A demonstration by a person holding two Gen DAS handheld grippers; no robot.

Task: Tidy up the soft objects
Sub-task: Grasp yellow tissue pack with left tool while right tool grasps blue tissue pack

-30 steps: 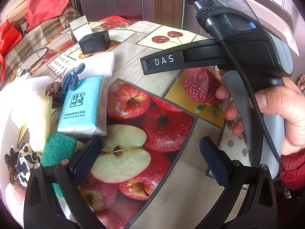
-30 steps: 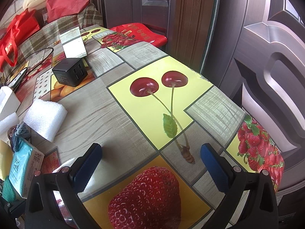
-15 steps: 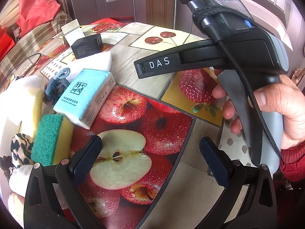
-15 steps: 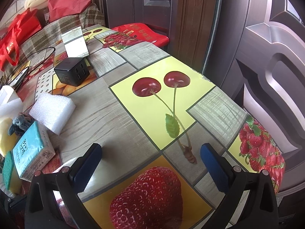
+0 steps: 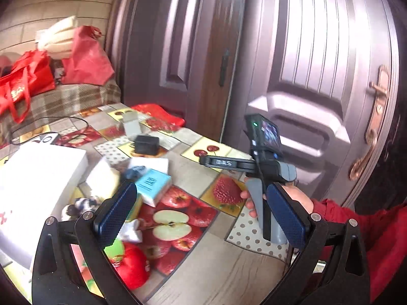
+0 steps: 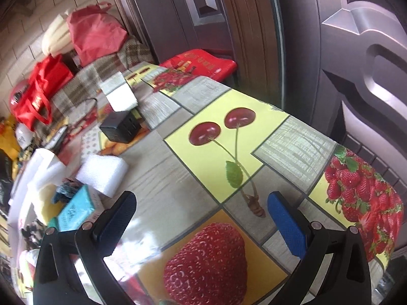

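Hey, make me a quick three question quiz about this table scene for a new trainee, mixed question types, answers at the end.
1. True or false: the left gripper is shut on the blue tissue pack.
2. What lies directly behind the tissue pack in the right wrist view? A) white foam block B) red bag C) black charger
3. Fill in: the right gripper hovers open over a printed ____.

Key: 1 false, its jaws are open and empty. 2 A, the white foam block. 3 strawberry.
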